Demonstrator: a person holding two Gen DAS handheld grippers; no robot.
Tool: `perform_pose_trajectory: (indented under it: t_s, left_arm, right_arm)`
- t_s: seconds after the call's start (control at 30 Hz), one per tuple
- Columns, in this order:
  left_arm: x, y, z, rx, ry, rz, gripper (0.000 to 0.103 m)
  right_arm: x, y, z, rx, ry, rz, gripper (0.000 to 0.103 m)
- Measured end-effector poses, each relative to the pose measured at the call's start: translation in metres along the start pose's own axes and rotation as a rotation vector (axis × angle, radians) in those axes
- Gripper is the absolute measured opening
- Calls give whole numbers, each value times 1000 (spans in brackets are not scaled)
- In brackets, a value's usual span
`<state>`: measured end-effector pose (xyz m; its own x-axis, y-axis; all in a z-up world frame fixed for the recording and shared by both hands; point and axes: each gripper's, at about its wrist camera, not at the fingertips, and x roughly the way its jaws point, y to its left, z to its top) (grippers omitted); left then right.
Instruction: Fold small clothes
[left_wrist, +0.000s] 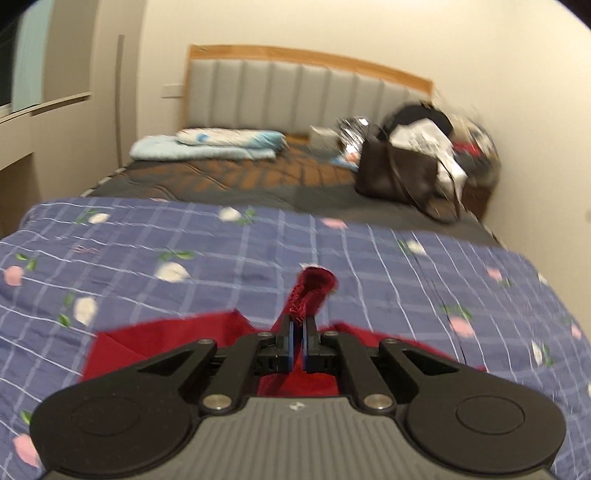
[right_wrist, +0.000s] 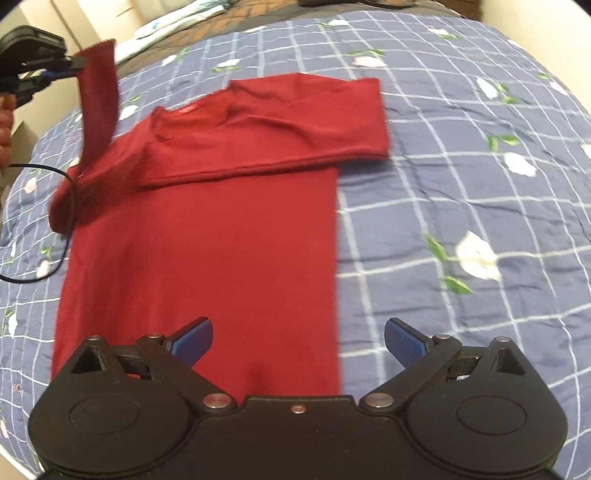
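We hold the red long-sleeved sweater (right_wrist: 207, 236) flat on the blue checked floral bedspread (right_wrist: 461, 206), with one sleeve (right_wrist: 280, 129) already folded across the chest. The left gripper (left_wrist: 298, 326) has its jaws pressed together on the cuff (left_wrist: 314, 288) of the other sleeve, which is lifted clear of the bedspread and hangs down to the shoulder. The right gripper (right_wrist: 298, 341) hovers over the hem with its jaws spread wide and nothing between them. We judge three risks. First, the pinch takes only the cuff edge; a quick swing could pull the knit out of the jaws and drop the sleeve short of the body. Second, nothing pins the torso, so tension through the raised sleeve could drag the shoulder and disturb the sleeve already laid across. Third, a black cable (right_wrist: 55, 206) trails over the garment's edge near the lifted sleeve; it could snag the fabric or be folded under. Both views are blurred, so exact placement cannot be confirmed.
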<state>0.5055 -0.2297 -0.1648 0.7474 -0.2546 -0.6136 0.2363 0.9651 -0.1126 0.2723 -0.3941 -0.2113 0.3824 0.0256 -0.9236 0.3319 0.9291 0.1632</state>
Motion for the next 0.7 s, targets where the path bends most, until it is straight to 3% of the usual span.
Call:
perform_pose_trajectory:
  t_s: [0.13,0.33,0.5,0.6,0.67,0.7]
  left_arm:
    - [12,-33,-22,71,44,-17,3]
    - [34,-54,-43,144,162,-51,5]
    - [49,-53,-55,127,260,-93,9]
    - [55,-51,-59,107,305,-118,26]
    - [58,-49,-60,92,326,-133,50]
    - [57,-47,-60,85,328,-141,55]
  right_arm:
    - [1,-22,-3,32,6,-16,100]
    - [4,-42,-5,57,10,-29,100]
    - [10,-48,-4,68,14,-31,100]
    - [13,-50,-1,67,10,-33,100]
    - [15,-53,3,71,1,-35,100]
    - [16,-55,7,73,-4,-39,100]
